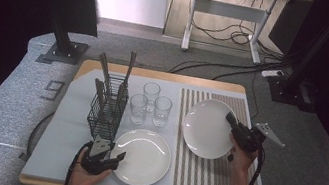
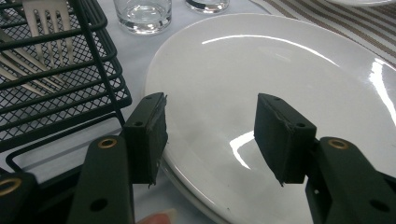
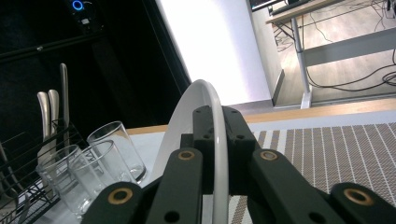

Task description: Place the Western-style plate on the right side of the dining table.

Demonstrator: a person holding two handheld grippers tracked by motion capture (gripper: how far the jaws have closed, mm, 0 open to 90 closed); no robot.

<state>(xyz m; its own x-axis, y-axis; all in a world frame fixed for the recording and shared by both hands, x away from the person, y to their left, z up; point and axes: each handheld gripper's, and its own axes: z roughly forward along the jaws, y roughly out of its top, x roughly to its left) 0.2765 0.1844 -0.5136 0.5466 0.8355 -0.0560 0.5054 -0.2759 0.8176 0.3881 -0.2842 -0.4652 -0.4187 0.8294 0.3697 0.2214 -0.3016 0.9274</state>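
Two plates are being handled: one plate [image 1: 207, 128] is being clamped at its rim by the right gripper [image 1: 231, 121] over the striped mat [image 1: 239, 181], while the second plate [image 1: 141, 157], ungripped, is being straddled by the half-open left gripper [image 1: 116, 158].

Bright overhead light; glare on plate [image 2: 280, 93]; dark bkgd; sharp pics.

Plates: two — one clamped edge-on in right gripper [image 1: 234, 126] as held plate [image 1: 207, 127], one flat plate [image 1: 142, 157] beneath left gripper [image 1: 113, 157]. Glasses [image 1: 150, 103]: three. Wire basket [image 1: 107, 107]: one. Cutlery handles [image 1: 115, 71]: roughly four, exact count unclear.
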